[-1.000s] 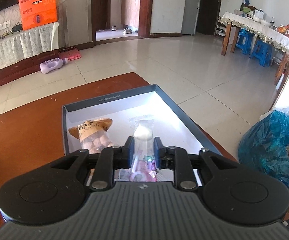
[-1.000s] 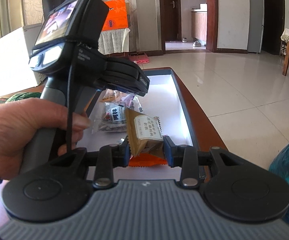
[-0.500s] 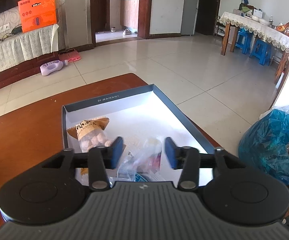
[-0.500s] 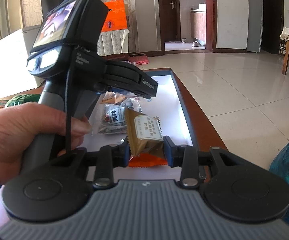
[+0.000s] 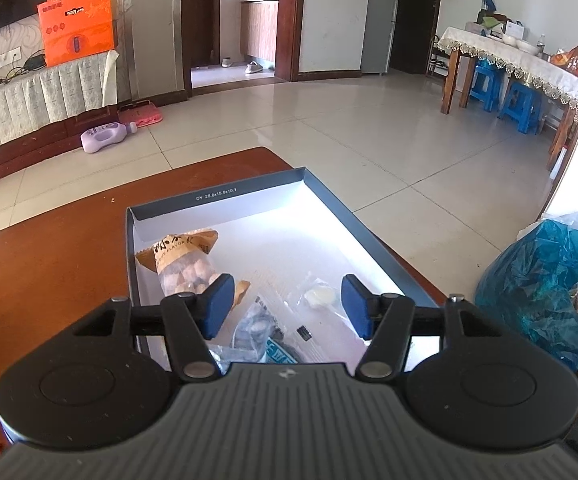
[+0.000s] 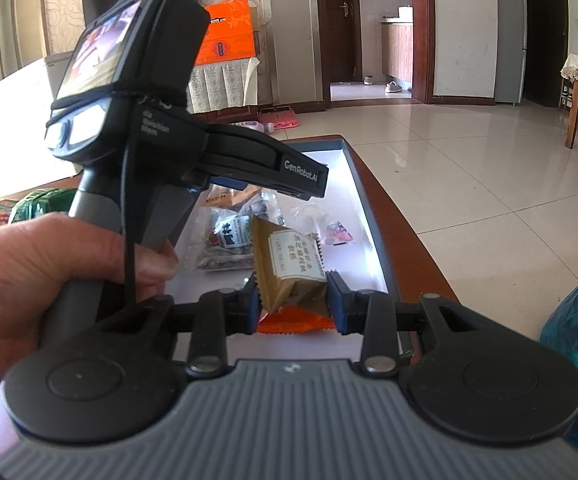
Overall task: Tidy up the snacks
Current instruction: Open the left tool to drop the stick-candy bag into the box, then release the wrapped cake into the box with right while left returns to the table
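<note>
A shallow dark-rimmed box (image 5: 213, 196) with a white floor sits on the brown table. In it lie a tan-topped bag of round snacks (image 5: 183, 264), a clear packet with a pale round sweet (image 5: 319, 295) and a crumpled clear packet (image 5: 251, 330). My left gripper (image 5: 287, 306) hovers over these packets; its jaws are opening and the pads press on nothing. My right gripper (image 6: 292, 302) is shut on a brown snack packet with a white label (image 6: 291, 270), held above the box's near end (image 6: 373, 240). An orange packet (image 6: 295, 322) lies under it.
A hand (image 6: 45, 284) holds the left gripper's handle at the left of the right wrist view. A blue plastic bag (image 5: 541, 288) stands beside the table's right edge. Green packets (image 6: 35, 206) lie on the table at left. Tiled floor lies beyond.
My left gripper has let go of the clear sweet packet, which now lies in the box, and its jaws have spread wide. The right gripper and its brown packet have kept still.
</note>
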A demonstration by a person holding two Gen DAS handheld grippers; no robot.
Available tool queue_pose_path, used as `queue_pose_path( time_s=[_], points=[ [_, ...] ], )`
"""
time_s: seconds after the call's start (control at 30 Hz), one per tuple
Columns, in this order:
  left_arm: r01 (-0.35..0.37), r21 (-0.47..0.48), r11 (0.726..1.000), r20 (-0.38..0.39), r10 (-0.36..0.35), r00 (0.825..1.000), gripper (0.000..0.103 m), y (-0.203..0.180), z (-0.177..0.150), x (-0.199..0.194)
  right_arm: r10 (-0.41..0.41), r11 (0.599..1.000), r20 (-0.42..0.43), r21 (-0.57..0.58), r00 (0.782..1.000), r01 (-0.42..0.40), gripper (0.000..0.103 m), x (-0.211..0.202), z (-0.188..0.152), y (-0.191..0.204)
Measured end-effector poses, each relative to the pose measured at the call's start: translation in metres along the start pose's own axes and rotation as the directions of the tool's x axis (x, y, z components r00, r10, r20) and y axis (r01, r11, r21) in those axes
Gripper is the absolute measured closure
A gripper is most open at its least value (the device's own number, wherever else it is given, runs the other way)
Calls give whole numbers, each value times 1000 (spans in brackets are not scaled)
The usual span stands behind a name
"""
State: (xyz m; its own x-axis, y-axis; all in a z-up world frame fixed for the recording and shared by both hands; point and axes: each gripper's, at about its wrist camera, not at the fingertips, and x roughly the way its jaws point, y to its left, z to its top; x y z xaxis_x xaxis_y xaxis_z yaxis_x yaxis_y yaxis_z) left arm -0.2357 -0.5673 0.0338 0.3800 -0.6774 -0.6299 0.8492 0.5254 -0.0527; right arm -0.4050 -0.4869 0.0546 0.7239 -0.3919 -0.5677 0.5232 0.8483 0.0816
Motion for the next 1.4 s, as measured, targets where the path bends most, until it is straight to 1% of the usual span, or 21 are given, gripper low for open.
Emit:
queue_pose_path(
  time_s=[0.2, 0.3, 0.47, 0.63, 0.83, 0.93, 1.13, 1.3, 1.4],
  points=[
    [-6, 7, 1000, 23, 6, 1000, 38, 1, -10, -24, 6, 1000, 6, 1, 1000, -6, 66, -1, 0, 1],
    [-14, 12, 1000, 38, 14, 999, 38, 4, -15, -42, 9, 1000, 4, -1, 1000, -9, 66, 0, -1, 3],
    [-24, -19, 1000, 52, 25, 998, 38, 14, -23, -74, 7, 1000, 5, 3, 1000, -7, 66, -1, -1, 5],
    [-34, -17, 999, 64, 35, 997, 38, 24, -34, -108, 11, 1000, 7, 1, 1000, -11, 66, 0, -1, 8],
    [-49, -33, 998, 58, 51, 997, 36, 38, -54, -147, 16, 1000, 11, -9, 1000, -16, 66, 2, -1, 14],
    [-45, -45, 998, 57, 48, 997, 35, 46, -67, -167, 19, 1000, 17, -11, 1000, -19, 66, 1, 0, 16],
    [-45, -95, 994, 65, 51, 997, 34, 60, -92, -204, 12, 1000, 18, -17, 1000, -11, 66, 3, 0, 22],
    [-52, -111, 992, 70, 60, 996, 33, 64, -107, -223, 6, 1000, 21, -27, 1000, -5, 66, 2, 1, 26],
    [-68, -112, 991, 75, 76, 994, 33, 66, -114, -230, 3, 1000, 23, -22, 1000, -3, 66, 2, 2, 28]
  ],
)
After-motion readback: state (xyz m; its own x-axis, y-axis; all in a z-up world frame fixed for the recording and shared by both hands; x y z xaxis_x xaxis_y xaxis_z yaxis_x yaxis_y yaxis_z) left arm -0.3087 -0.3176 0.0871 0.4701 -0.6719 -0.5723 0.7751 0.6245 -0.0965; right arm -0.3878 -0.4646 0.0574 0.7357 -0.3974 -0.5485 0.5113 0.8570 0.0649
